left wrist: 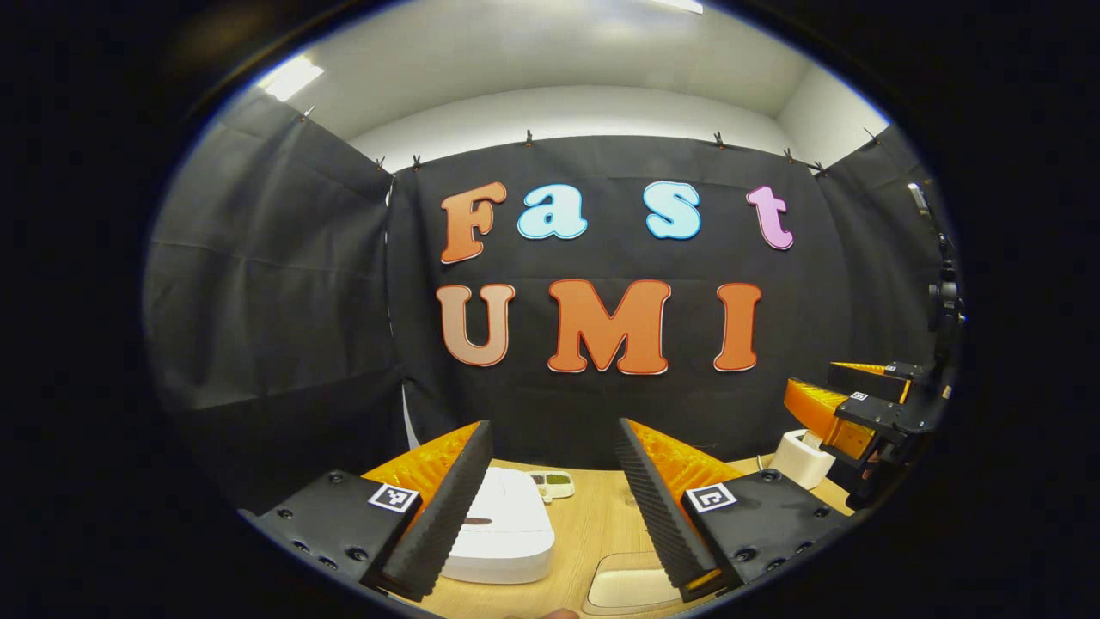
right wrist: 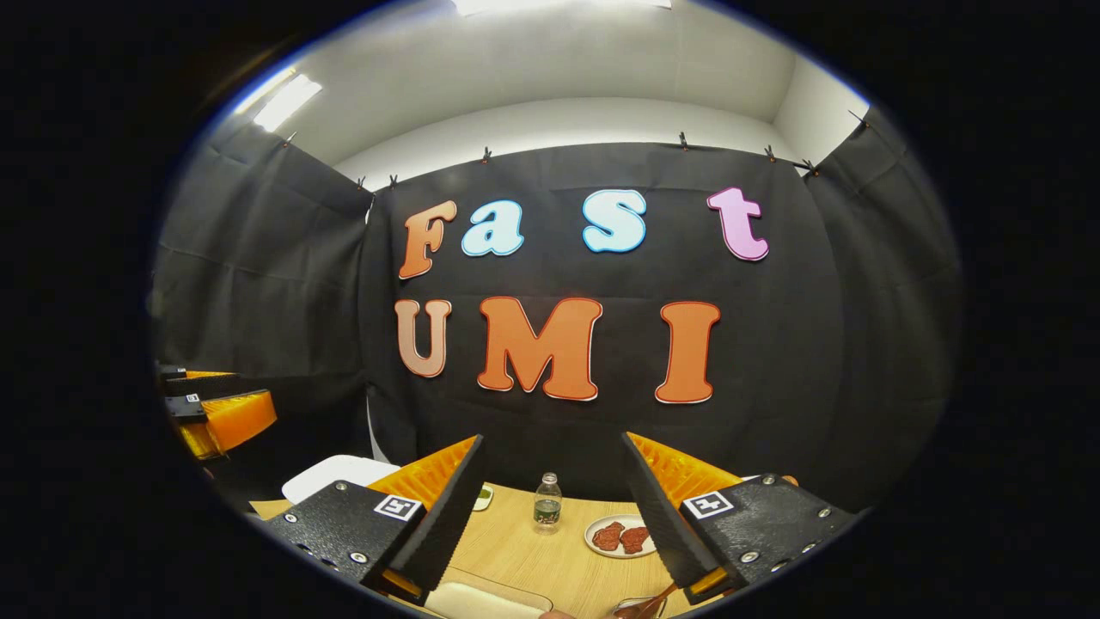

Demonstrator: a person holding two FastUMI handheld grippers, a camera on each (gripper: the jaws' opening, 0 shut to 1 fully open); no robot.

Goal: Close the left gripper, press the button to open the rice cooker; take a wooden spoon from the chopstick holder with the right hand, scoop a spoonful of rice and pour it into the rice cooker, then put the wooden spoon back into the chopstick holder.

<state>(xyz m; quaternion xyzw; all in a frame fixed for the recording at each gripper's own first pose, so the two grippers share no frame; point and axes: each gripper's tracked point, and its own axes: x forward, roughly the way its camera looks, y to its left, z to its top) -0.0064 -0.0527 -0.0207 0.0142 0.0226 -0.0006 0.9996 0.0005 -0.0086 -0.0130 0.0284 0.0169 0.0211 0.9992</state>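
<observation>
The white rice cooker [left wrist: 503, 526] sits lid down on the wooden table [left wrist: 601, 516], low and just left of centre in the left gripper view. My left gripper [left wrist: 553, 430] hovers above and before it, open and holding nothing. At the right, a white holder [left wrist: 801, 457] stands partly hidden behind my right gripper [left wrist: 846, 404]. In the right gripper view, my right gripper [right wrist: 553, 443] is open and empty above the table [right wrist: 533, 550]. The cooker's white corner [right wrist: 331, 474] shows at the lower left, below the left gripper [right wrist: 219, 413]. A brown wooden piece [right wrist: 644, 606] lies at the bottom edge.
A small divided dish [left wrist: 550, 486] lies behind the cooker. A pale tray [left wrist: 632, 585] lies at the near edge, also visible as a tray [right wrist: 490, 599] under my right fingers. A small bottle [right wrist: 546, 499] and a plate of red pieces [right wrist: 620, 535] stand toward the back.
</observation>
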